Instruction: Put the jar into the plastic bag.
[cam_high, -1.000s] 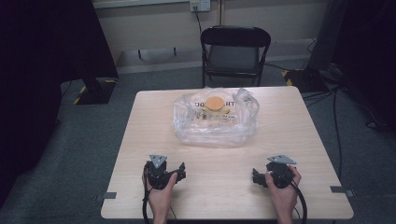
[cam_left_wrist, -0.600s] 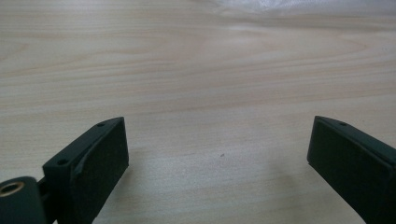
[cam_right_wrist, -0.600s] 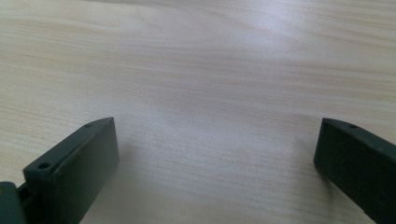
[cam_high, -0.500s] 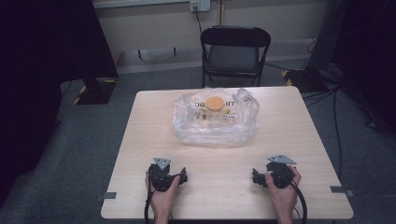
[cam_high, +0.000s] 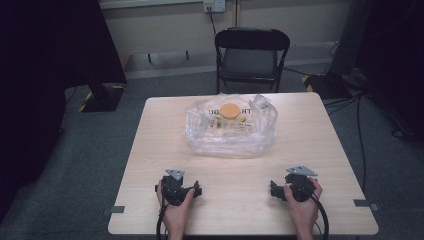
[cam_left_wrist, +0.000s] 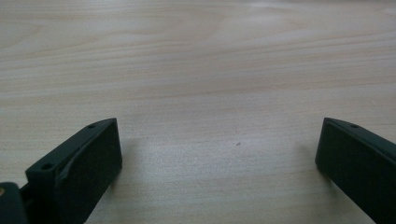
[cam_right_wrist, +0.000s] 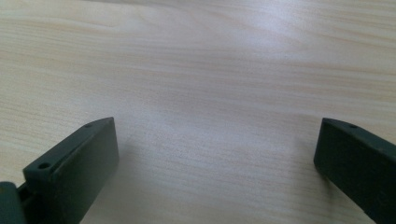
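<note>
Light wood table (cam_high: 150, 150) in a dim room, folding chair (cam_high: 251, 55) beyond. Left claw (cam_high: 196, 189) and right claw (cam_high: 273, 189) rest on it, jaws wide, empty. Clear plastic bag (cam_high: 231, 131) lies well ahead, between them. Judged: approach not begun; next, both reach forward to the bag

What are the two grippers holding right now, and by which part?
Nothing. The left gripper and right gripper both stand open over bare table, near the front edge and well short of the clear plastic bag.
</note>
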